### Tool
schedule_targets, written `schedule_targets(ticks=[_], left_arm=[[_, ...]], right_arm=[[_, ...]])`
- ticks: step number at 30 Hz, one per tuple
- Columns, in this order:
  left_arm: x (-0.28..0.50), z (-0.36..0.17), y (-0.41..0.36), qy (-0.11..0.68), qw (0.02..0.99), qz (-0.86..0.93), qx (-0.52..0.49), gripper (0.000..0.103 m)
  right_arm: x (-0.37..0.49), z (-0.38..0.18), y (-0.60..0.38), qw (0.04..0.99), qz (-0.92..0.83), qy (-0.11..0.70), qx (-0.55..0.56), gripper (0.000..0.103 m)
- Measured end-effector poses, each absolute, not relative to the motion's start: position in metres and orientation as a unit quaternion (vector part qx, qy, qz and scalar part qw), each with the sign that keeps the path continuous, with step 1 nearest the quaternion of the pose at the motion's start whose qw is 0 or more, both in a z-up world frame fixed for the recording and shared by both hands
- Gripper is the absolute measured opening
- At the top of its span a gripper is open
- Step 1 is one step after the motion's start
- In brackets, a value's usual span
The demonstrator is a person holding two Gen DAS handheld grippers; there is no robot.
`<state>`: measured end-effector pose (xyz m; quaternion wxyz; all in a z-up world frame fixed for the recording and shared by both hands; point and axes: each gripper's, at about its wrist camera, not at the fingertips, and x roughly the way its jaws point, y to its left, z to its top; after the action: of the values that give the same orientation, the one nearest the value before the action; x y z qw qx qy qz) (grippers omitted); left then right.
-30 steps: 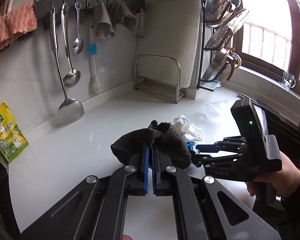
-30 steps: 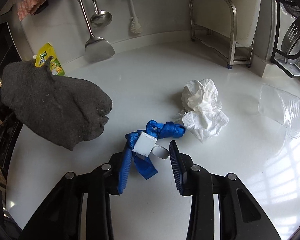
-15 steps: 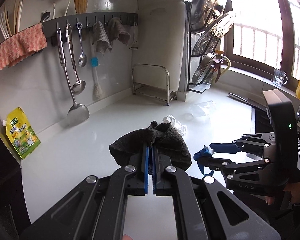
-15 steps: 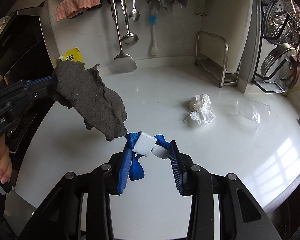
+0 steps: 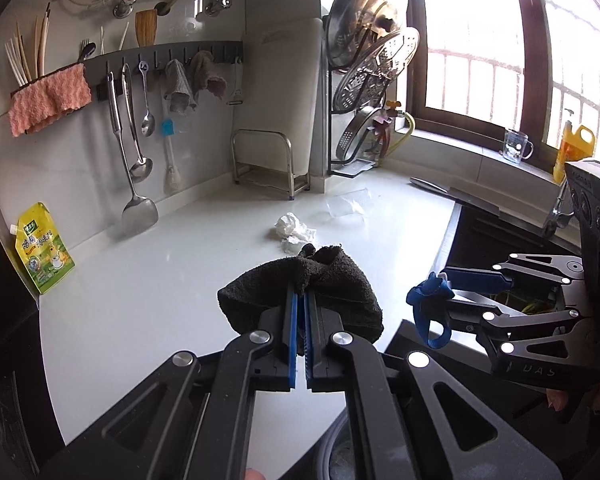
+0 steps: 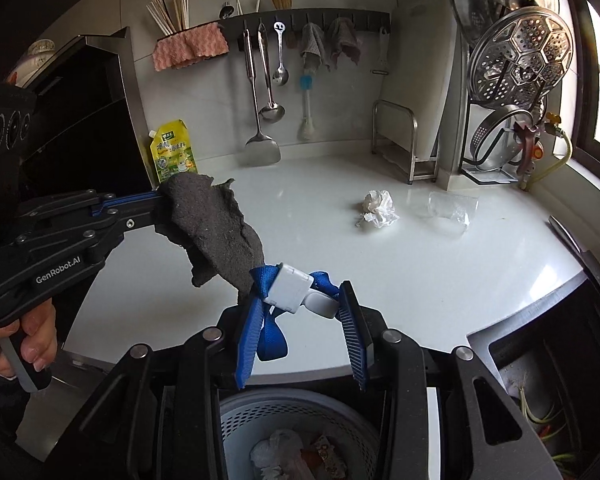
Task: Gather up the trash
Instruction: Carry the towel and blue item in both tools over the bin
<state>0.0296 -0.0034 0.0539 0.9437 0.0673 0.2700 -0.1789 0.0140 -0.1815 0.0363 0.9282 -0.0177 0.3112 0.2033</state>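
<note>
A dark grey rag (image 5: pixel 300 292) hangs from my left gripper (image 5: pixel 300 296), which is shut on it; the right wrist view shows the same rag (image 6: pixel 216 224) dangling at the left. My right gripper (image 6: pixel 300 300) is shut on a blue strap with a white clip (image 6: pixel 290 292), lifted off the counter; from the left wrist the strap (image 5: pixel 430 312) is at the right. Below the right gripper stands a grey perforated bin (image 6: pixel 260 412) with trash inside. On the white counter (image 6: pixel 420 272) lie a crumpled white tissue (image 6: pixel 376 208) and a toppled clear plastic cup (image 6: pixel 452 210).
A utensil rail with ladles, a spatula (image 6: pixel 262 148) and cloths hangs on the back wall. A yellow pouch (image 6: pixel 172 152) leans at the left, a metal rack (image 6: pixel 404 140) and steamer lids (image 6: pixel 520 52) at the right. A dark sink (image 6: pixel 540 360) borders the counter.
Both grippers have drawn back and up from the counter with the rag and the strap. The tissue and cup look farther away, and the bin has come into view below.
</note>
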Motion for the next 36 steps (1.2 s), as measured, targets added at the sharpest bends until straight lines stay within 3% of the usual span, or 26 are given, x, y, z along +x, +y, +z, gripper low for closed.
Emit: schedule_targets(ticks=[9, 21, 36], left_arm=[[-0.019, 0.054, -0.013, 0.268, 0.941, -0.197, 0.069, 0.003], [-0.073, 0.022, -0.027, 0.293, 0.927, -0.221, 0.069, 0.003], [-0.101, -0.001, -0.036, 0.312, 0.919, -0.230, 0.069, 0.003]], right_arm=[[-0.047, 0.038, -0.195, 0.935, 0.185, 0.303, -0.014, 0.036], [-0.113, -0.001, -0.195, 0.931, 0.169, 0.324, 0.010, 0.036], [-0.158, -0.019, -0.204, 0.930, 0.150, 0.334, 0.022, 0.037]])
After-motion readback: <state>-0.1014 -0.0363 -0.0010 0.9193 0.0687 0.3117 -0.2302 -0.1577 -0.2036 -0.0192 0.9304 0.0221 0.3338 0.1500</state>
